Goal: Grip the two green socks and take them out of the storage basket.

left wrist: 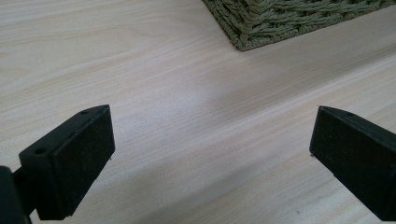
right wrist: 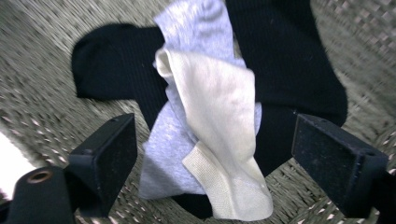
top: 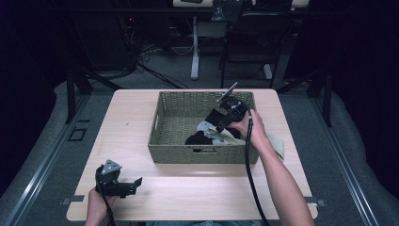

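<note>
The cream sock (right wrist: pixel 219 135) lies draped over a grey sock (right wrist: pixel 187 84) and black socks (right wrist: pixel 116 65) on the floor of the woven basket (top: pixel 162 141), toward its near right part; its long axis runs from far-left to near-right between my right fingers (right wrist: pixel 60 182), cuff end nearest me; my right gripper (right wrist: pixel 212 163) is spread wide, holding nothing, directly above it; my left gripper (left wrist: pixel 210 158), also spread apart and holding nothing, rests on the desk (top: pixel 197 188) well apart from the basket; a pale cloth (top: pixel 278 145) lies just outside the basket's right wall.
</note>
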{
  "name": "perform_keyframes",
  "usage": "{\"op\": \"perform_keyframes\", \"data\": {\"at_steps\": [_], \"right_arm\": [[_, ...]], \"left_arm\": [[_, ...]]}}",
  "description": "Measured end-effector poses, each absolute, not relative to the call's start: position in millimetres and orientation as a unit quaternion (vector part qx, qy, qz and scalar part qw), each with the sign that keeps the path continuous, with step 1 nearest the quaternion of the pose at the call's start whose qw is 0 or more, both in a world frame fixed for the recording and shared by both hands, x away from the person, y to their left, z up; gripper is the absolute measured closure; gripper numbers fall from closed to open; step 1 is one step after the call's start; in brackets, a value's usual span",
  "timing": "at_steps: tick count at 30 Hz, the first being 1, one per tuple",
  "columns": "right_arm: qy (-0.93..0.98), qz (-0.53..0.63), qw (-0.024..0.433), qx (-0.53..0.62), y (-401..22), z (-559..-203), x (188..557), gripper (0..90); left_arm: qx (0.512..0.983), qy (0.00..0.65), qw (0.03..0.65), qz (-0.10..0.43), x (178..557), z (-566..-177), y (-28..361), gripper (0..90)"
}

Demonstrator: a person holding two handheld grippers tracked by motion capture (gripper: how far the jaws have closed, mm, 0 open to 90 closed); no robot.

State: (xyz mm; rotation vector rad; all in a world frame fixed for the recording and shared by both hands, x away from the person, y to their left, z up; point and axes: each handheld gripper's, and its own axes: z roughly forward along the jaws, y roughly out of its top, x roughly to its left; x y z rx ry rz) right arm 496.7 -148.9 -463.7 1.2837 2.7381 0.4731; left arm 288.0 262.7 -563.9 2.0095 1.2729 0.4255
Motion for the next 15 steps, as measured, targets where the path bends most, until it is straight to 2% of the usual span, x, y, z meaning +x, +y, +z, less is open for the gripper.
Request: {"op": "perform_keyframes", "data": {"at_steps": [3,6,15], "right_arm": [[0.894,0.143,0.033,0.423,-148.6,-473.6,498.7,18.4],[0.895,0.128,0.027,0.426,-146.2,-486.2,502.4,27.2],[0.898,0.086,0.004,0.432,-138.3,-509.3,510.7,70.6]], "left_arm": [[0.777,0.492,0.355,0.165,287.9,-563.9,262.6,0.1],[0.777,0.492,0.355,0.165,287.9,-563.9,262.5,0.1],[0.777,0.492,0.356,0.166,287.4,-564.0,262.9,0.1]]}}
